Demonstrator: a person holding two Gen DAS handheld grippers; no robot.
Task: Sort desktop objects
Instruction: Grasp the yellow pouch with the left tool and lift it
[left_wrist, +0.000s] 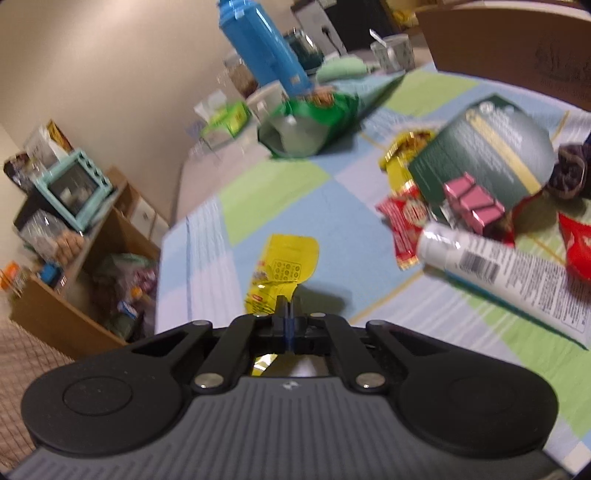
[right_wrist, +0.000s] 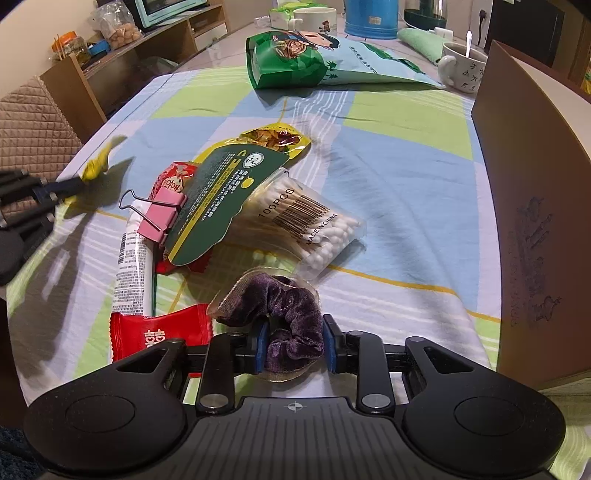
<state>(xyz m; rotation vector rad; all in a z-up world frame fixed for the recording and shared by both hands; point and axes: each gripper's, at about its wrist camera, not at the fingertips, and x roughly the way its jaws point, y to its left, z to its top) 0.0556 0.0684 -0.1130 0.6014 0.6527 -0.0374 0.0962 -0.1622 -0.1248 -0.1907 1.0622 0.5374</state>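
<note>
My left gripper (left_wrist: 288, 314) is shut on a small yellow packet (left_wrist: 284, 269) and holds it above the checked cloth; it also shows in the right wrist view (right_wrist: 98, 164) at the far left. My right gripper (right_wrist: 293, 345) is closed around a purple velvet scrunchie (right_wrist: 284, 310) that rests low over the cloth. Just ahead lies a heap: a cotton swab pack (right_wrist: 295, 221), a dark green card (right_wrist: 218, 184) with a pink binder clip (right_wrist: 162, 214), a white tube (right_wrist: 131, 258) and red candy wrappers (right_wrist: 159, 332).
A brown cardboard box (right_wrist: 535, 184) stands along the right. A green snack bag (right_wrist: 291, 59), a blue jug (left_wrist: 258, 44), mugs (right_wrist: 461, 66) and a green towel (right_wrist: 421, 40) sit at the far end. Shelves (left_wrist: 74, 206) stand past the table's left edge.
</note>
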